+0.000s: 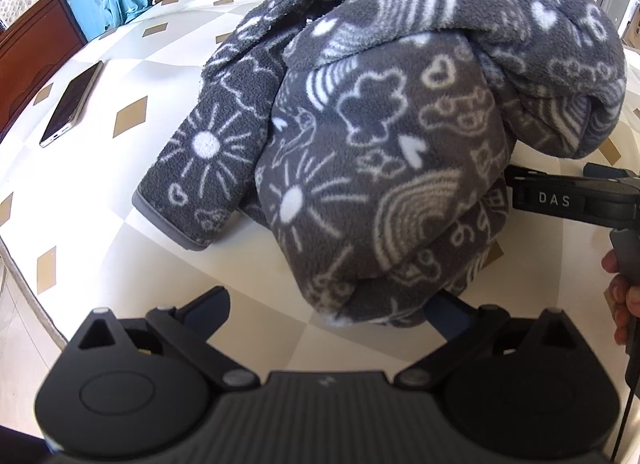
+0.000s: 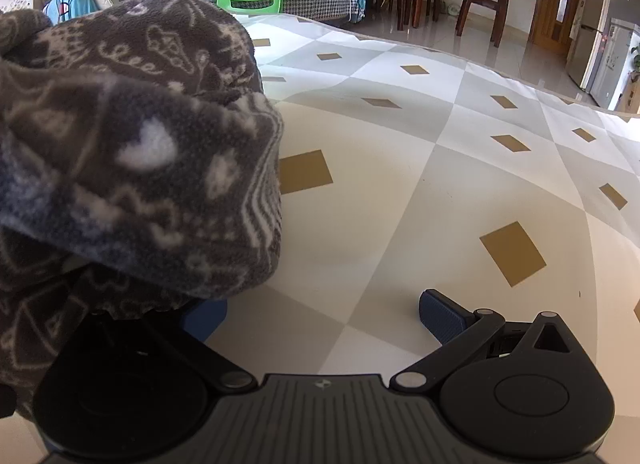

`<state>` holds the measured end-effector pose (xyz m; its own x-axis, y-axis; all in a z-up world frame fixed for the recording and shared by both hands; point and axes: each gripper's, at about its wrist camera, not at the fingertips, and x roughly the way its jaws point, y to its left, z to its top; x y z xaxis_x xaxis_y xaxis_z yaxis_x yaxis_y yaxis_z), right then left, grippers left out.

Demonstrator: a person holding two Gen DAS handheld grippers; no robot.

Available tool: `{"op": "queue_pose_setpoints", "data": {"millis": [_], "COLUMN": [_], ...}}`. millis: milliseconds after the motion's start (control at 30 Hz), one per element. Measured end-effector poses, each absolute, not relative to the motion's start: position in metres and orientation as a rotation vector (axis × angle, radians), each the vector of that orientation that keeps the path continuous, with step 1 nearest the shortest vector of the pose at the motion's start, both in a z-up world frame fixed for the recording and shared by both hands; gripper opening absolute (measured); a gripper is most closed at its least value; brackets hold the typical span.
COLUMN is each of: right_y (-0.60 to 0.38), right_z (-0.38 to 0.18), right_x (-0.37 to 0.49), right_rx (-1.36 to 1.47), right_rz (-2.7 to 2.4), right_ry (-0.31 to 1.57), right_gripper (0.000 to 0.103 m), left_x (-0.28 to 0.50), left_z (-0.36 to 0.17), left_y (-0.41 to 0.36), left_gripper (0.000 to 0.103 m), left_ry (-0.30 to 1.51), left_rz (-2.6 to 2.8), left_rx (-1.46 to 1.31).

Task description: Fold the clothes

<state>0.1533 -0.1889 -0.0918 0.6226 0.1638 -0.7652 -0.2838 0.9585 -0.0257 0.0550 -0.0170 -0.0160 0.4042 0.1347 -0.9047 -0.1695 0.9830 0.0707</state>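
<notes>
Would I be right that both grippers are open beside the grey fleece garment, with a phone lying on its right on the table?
Not quite: the phone lies left of the fleece garment, as the left wrist view shows. Both the left gripper and right gripper are open beside it on the table.

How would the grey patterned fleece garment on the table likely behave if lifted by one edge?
The fleece garment would probably flop and unroll, since it lies bunched in soft folds. Its thick pile suggests it grips rather than slips. The loose sleeve would likely dangle.

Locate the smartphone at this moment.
In the left wrist view, the smartphone lies flat on the checkered table at far left, near its edge, apart from the grey fleece garment heaped to its right.
</notes>
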Motion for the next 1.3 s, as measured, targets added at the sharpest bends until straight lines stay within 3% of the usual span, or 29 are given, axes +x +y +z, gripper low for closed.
{"op": "queue_pose_setpoints", "data": {"millis": [367, 867, 1300], "right_y": [-0.191, -0.212, -0.226], "right_z": [-0.076, 0.002, 0.003], "right_x": [0.137, 0.104, 0.091], "right_rx": [-0.157, -0.097, 0.016], "right_rz": [0.214, 0.193, 0.116], "right_ry": [1.034, 0.890, 1.011], "right_gripper": [0.096, 0.095, 0.095], "left_x": [0.049, 0.037, 0.034], "left_z": [0.003, 0.009, 0.006], "left_y": [-0.025, -0.043, -0.061], "left_gripper": [0.103, 0.103, 0.103], "left_ry": [1.069, 0.971, 0.947], "left_rz": [0.175, 0.125, 0.072], "left_rx": [-0.010, 0.011, 0.054]}}
